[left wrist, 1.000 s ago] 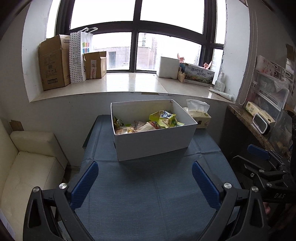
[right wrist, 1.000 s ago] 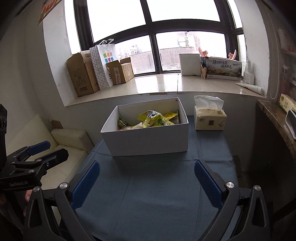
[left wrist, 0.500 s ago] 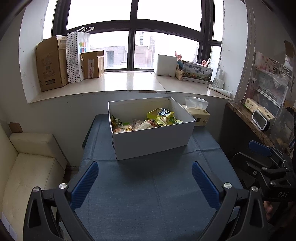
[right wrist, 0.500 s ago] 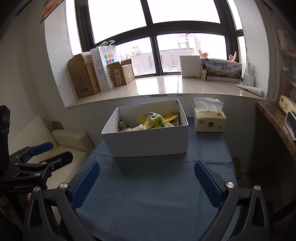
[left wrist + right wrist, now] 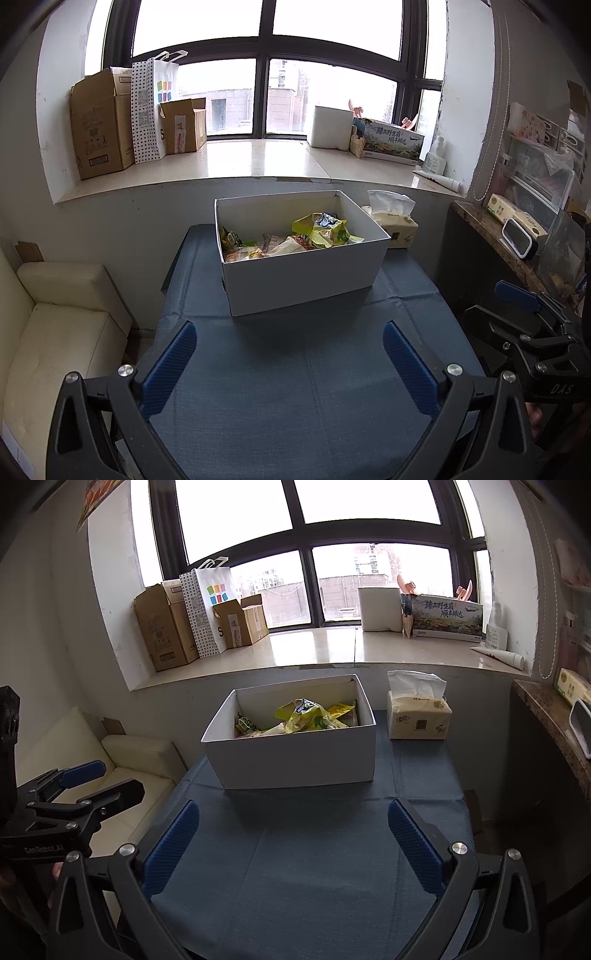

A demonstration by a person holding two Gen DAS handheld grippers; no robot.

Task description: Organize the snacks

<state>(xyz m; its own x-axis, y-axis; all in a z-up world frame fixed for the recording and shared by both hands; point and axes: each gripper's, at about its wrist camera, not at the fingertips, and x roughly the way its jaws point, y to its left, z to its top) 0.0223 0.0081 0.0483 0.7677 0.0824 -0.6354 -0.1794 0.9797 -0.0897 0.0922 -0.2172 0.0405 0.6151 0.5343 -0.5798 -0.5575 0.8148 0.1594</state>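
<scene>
The snacks [image 5: 295, 240] lie in a white box [image 5: 303, 273] near the table's [image 5: 295, 387] far edge, tissue pack [image 5: 419, 720] beside it. Left gripper [image 5: 290, 365] and right gripper [image 5: 291, 843] both hover wide, empty, above bare blue cloth at the near edge.

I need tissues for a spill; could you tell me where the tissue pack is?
In both wrist views the tissue pack stands on the blue tablecloth, just right of the white snack box, below the windowsill.
</scene>
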